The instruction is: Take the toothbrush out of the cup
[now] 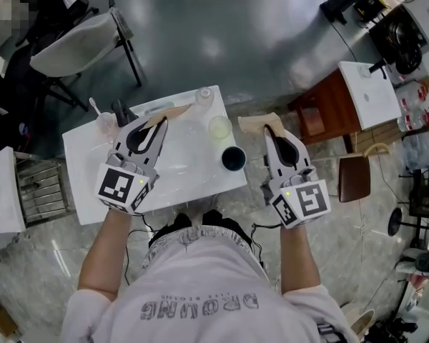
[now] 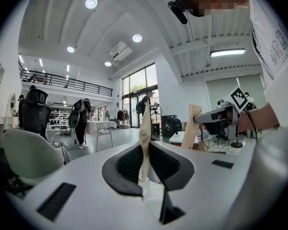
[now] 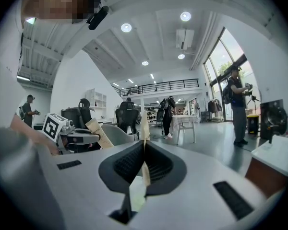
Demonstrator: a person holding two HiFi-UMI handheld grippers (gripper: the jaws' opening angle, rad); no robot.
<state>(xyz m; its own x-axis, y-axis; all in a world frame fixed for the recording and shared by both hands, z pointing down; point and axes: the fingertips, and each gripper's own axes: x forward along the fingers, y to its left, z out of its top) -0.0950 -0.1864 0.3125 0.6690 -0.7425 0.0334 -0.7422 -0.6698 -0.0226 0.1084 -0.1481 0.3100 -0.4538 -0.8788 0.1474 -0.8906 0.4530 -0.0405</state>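
Note:
A white toothbrush (image 1: 94, 106) stands in a clear cup (image 1: 105, 126) at the far left corner of the small white table (image 1: 86, 184). My left gripper (image 1: 180, 110) hovers over the table just right of that cup, with its tan fingers pressed together and nothing between them. My right gripper (image 1: 247, 123) is held off the table's right edge, also shut and empty. Both point level into the room, so neither gripper view shows the cup. In the left gripper view my left gripper (image 2: 145, 116) is shut; in the right gripper view my right gripper (image 3: 145, 131) is shut.
On the table stand a clear bottle (image 1: 204, 97), a pale green cup (image 1: 219, 126) and a black cup (image 1: 234, 158). A chair (image 1: 75, 45) is behind left, a brown stool (image 1: 318, 109) right, a wire rack (image 1: 39, 188) left. People stand far off (image 3: 237, 104).

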